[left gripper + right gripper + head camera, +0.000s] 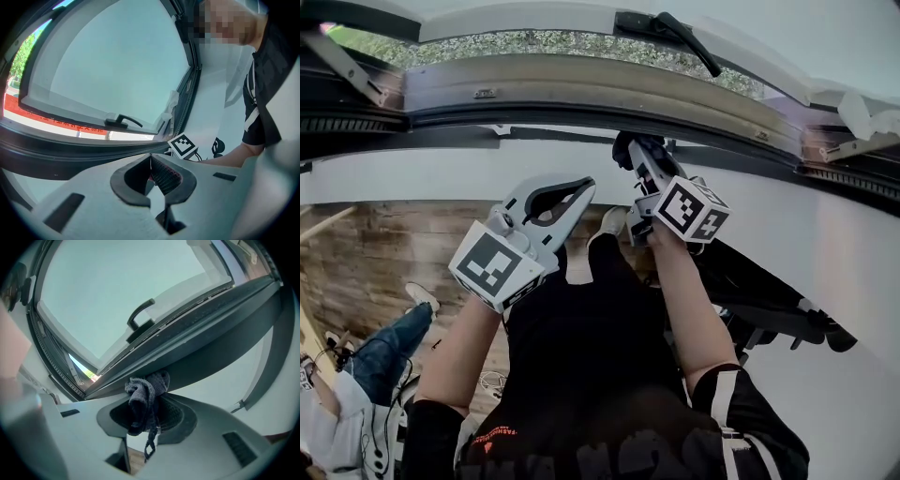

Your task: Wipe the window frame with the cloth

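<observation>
Nearest the head camera, 2 bare forearms reach up from a dark shirt, the left forearm (464,347) and the right forearm (689,300), each hand carrying 1 gripper. Each gripper carries 1 cube with square markers, 2 cubes in all.

The left gripper (572,195) is held lower, over the white wall (825,272) and apart from the window. In the left gripper view its 2 jaws meet at their tips with nothing between them (151,159).

The right gripper (636,155) is raised higher, its tip close under the window frame (609,94). In the right gripper view its jaws are closed (147,401) on 1 dark grey knitted cloth (140,389). The cloth bunches above the pads, and 1 loose thread hangs below them. The top of the bunch lies against the lower edge of the dark frame (211,333); whether it presses on the frame I cannot tell.

Beyond the frame, 1 sash (108,282) stands swung open, with 1 black handle (140,317) on its lower rail. The same handle shows in the head view (675,33) and in the left gripper view (123,122).

Down at the lower left of the head view, over the wooden floor (384,244), is 1 leg in jeans (394,342) belonging to another person. Farthest off, greenery (534,39) shows through the opening.
</observation>
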`<state>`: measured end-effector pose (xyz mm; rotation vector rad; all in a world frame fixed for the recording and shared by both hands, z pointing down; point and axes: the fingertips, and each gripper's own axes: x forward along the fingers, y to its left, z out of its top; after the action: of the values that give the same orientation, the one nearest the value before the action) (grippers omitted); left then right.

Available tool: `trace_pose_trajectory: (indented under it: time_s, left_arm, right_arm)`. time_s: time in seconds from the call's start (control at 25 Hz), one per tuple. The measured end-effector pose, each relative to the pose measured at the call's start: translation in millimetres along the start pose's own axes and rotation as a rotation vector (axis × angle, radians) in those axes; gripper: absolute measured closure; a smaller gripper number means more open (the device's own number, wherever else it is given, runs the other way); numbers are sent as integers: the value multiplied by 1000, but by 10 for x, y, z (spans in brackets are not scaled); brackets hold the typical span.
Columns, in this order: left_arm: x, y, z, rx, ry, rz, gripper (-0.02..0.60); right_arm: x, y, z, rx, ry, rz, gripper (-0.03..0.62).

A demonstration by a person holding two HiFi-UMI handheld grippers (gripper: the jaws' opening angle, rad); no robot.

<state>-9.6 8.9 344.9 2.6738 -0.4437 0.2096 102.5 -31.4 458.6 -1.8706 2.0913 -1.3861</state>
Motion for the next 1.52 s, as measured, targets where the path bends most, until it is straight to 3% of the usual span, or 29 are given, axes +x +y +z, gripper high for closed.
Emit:
trace_pose_trajectory:
  time_s: [1.04, 1.52]
  left_arm:
    - [-960, 644, -96, -61, -29, 159, 561]
    - [-1461, 905, -136, -80, -94, 217, 561]
  right_arm:
    - [748, 1148, -553, -91, 119, 141, 488]
    - [1127, 1782, -869, -147, 197, 224, 488]
